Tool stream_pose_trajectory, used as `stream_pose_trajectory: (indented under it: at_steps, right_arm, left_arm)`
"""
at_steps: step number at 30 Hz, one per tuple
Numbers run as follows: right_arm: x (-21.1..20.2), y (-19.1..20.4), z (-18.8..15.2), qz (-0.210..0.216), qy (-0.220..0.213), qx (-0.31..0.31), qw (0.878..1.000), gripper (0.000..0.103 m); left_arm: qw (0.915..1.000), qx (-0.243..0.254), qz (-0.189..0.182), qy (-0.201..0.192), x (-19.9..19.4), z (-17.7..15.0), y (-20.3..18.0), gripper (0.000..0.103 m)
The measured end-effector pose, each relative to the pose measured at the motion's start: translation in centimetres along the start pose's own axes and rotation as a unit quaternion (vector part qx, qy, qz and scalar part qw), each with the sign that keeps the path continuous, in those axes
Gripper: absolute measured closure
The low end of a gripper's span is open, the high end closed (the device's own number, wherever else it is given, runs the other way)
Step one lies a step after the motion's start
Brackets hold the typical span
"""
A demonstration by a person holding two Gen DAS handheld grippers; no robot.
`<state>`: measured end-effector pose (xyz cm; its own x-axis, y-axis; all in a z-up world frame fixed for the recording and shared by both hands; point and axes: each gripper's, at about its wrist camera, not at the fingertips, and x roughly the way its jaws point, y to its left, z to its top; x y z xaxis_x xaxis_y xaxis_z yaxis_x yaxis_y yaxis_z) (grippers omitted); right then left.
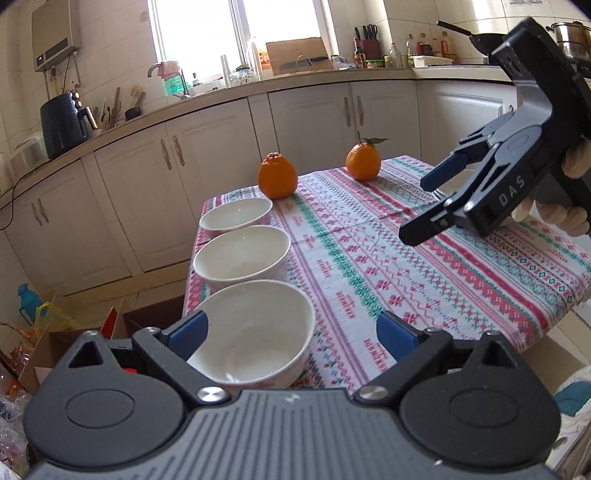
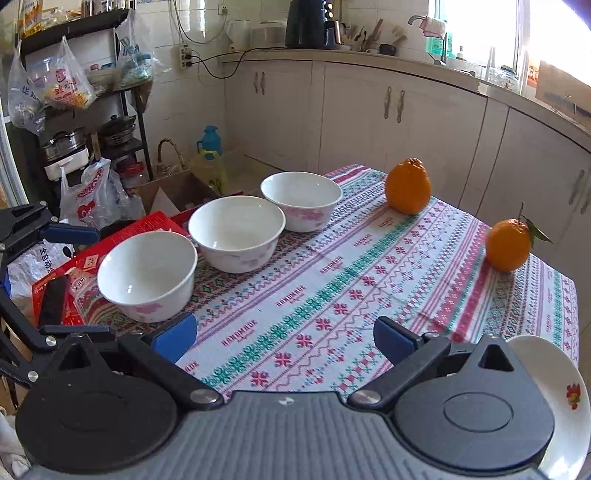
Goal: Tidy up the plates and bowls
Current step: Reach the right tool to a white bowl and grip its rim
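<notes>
nearest bowl (image 1: 255,332) sits between the wide-open, empty left tongs (image 1: 291,332); close squarely on its rim; right tongs (image 2: 284,339) gape empty

- Three bowls (image 2: 236,232): glossy white ceramic, smooth.
- Tablecloth (image 2: 369,295) over the worktop: matt woven cloth.
- Oranges (image 2: 408,186): dimpled, slightly shiny peel.
- Hand-held gripper fingers (image 2: 173,338): matt blue plastic pads.

A bright window (image 1: 236,29) fills the upper middle of the left wrist view, above a beige counter (image 1: 295,79) with cream cabinets (image 1: 207,147) beneath. White tiles cover the walls (image 1: 110,48). In the right wrist view, a dark metal shelf (image 2: 74,33) hung with plastic bags stands at upper left, and cardboard boxes (image 2: 177,192) sit on the floor below.
</notes>
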<state>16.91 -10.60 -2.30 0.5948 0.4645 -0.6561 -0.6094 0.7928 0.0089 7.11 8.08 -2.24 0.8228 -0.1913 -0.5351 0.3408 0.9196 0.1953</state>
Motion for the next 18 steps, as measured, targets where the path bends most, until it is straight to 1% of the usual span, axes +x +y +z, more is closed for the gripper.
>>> stream_pose_trajectory:
  at_steps: [5, 14, 17, 18]
  right_arm:
    - [1.4, 1.7, 1.3, 0.029, 0.0, -0.001, 1.0, 0.0]
    - [5.5, 4.4, 3.1, 0.085, 0.022, -0.008, 0.996, 0.0]
    - [6.9, 5.0, 3.5, 0.103, 0.034, -0.003, 0.994, 0.004]
    - [7.3, 5.1, 3.5, 0.109, 0.038, -0.002, 0.993, 0.008]
  left_arm:
    - [0.9996, -0.009, 0.006, 0.026, 0.8, -2.2, 2.0, 0.005]
    - [0.9989, -0.03, -0.015, 0.034, 2.7, -3.5, 3.8, 0.007]
    - [0.9986, -0.031, -0.023, 0.036, 3.1, -3.7, 4.0, 0.009]
    - [0.9986, -0.031, -0.026, 0.035, 3.2, -3.8, 4.1, 0.009]
